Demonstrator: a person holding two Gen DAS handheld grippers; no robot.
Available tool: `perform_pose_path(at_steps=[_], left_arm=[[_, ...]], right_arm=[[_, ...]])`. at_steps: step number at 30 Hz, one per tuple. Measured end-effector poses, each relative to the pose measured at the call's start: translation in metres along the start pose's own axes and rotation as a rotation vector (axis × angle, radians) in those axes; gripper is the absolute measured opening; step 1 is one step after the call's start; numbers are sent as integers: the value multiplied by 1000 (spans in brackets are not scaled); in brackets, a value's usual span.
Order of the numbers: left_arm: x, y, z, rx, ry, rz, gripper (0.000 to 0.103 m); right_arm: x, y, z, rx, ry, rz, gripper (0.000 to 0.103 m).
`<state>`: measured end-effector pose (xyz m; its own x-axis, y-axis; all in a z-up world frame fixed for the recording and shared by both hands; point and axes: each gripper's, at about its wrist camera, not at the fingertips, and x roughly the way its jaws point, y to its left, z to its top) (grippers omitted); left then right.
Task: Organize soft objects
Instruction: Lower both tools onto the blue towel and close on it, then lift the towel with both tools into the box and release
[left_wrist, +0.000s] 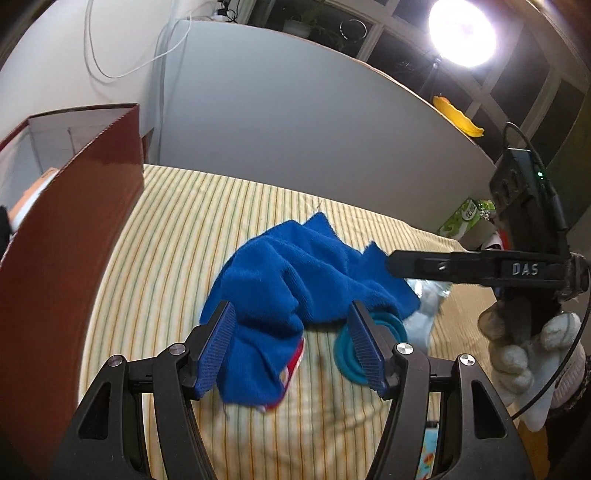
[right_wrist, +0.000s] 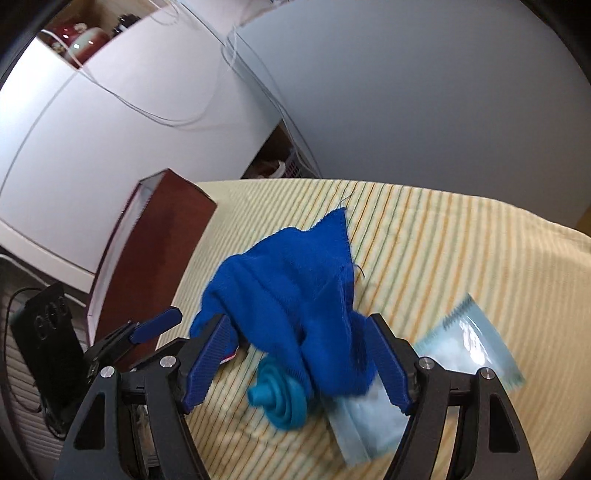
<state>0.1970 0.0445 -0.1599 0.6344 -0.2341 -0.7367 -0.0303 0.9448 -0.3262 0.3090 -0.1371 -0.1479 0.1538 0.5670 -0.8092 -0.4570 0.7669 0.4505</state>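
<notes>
A crumpled blue cloth (left_wrist: 295, 273) lies on the yellow striped tablecloth (left_wrist: 166, 240). My left gripper (left_wrist: 290, 350) is open, its pads on either side of the cloth's near end. A teal collapsible funnel (left_wrist: 347, 350) lies partly under the cloth by the right pad. A red-and-white item (left_wrist: 295, 363) peeks from under the cloth. My right gripper (right_wrist: 299, 362) is open and straddles the blue cloth (right_wrist: 291, 295) from the other side, above the teal funnel (right_wrist: 280, 402). A pale blue packet (right_wrist: 469, 350) lies to the right.
A tall red-brown box (left_wrist: 74, 258) stands open at the left; it shows in the right wrist view (right_wrist: 147, 258) too. A white wall panel stands behind the table. A bright lamp (left_wrist: 461, 33) shines top right. A green tissue pack (left_wrist: 461, 221) sits at the table's far right.
</notes>
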Motion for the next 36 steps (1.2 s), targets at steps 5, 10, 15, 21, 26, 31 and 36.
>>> perform_pose_path(at_steps=[5,10,15,21,26,31,36], left_arm=[[12,-1,6,18,6,15,60],[18,-1,6,34,25,9,46],[22,-2,5,55,27,0,26],[30,-1,9,35,35,-14,17],[45,-1,6,30,64,-20,12],[42,-3,7,23,46,-44,7],[28,-4,11,20,18,-70,7]], right_arm=[[22,-3,11,4,39,13,71],[40,-6,16,28,82,25,59],[49,-3,18,32,90,50,38],[60,11,19,-5,111,41,35],[67,21,21,-46,104,-6,23],[71,28,20,-57,115,12,10],[66,34,22,-50,91,33,9]])
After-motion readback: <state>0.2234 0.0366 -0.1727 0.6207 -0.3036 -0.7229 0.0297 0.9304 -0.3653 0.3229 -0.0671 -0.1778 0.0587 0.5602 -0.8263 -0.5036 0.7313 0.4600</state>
